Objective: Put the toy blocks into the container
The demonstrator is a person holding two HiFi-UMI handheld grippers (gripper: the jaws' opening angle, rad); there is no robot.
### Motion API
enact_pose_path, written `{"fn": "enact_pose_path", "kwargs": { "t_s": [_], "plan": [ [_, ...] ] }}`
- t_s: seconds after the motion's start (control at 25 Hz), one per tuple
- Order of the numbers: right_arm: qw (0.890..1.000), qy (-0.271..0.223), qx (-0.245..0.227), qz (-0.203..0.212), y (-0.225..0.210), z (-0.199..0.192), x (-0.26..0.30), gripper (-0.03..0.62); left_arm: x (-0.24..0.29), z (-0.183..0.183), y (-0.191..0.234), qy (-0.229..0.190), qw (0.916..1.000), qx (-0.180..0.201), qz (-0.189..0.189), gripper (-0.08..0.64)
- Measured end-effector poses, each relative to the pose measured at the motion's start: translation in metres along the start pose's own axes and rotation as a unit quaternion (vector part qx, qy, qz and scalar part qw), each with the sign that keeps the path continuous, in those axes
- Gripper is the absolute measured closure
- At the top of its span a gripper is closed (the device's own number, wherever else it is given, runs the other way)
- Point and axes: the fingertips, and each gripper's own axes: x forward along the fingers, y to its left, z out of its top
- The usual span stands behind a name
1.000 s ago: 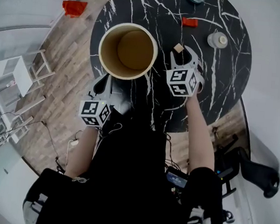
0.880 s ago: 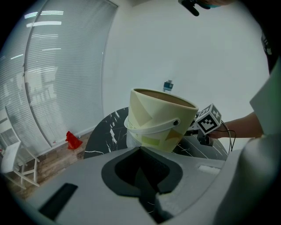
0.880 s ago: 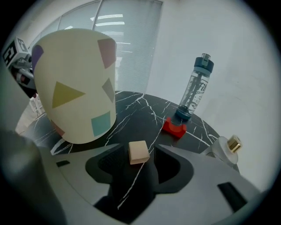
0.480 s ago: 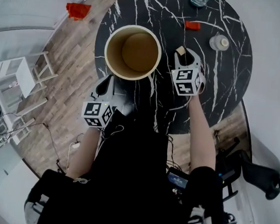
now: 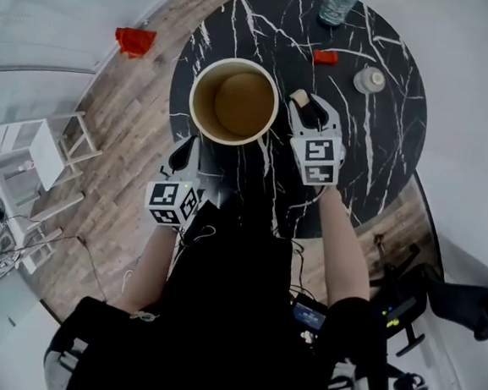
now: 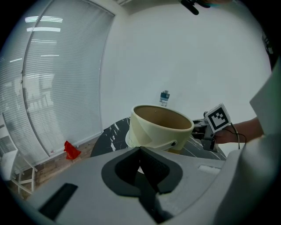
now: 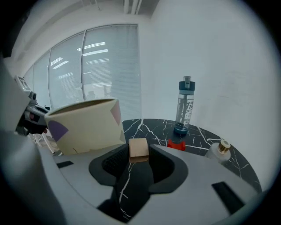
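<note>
the right gripper (image 5: pixel 311 109) has just been closing its jaws, and now they pinch the tan wooden block (image 7: pixel 138 149). a moment ago that block sat on the black marble table (image 5: pixel 377 134). now it is up in the air, just beside the right rim of the cream container (image 6: pixel 153 134). so the pick-up looks done, and dropping it in comes next. the red block (image 5: pixel 326 57) waits near the table's far edge. the left gripper (image 5: pixel 186 149) has its jaws pressed together by the container's near wall. only the right gripper view shows the pads squeezing the block. the head view shows just its top.
</note>
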Motion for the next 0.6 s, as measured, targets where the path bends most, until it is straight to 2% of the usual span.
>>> {"fn": "enact_pose_path", "kwargs": {
  "t_s": [0.6],
  "plan": [
    [0.996, -0.092, 0.004, -0.021, 0.033, 0.077, -0.052, 0.457, -0.016, 0.044, 0.007, -0.047, 0.9981, 0.027, -0.029, 0.56]
  ]
}}
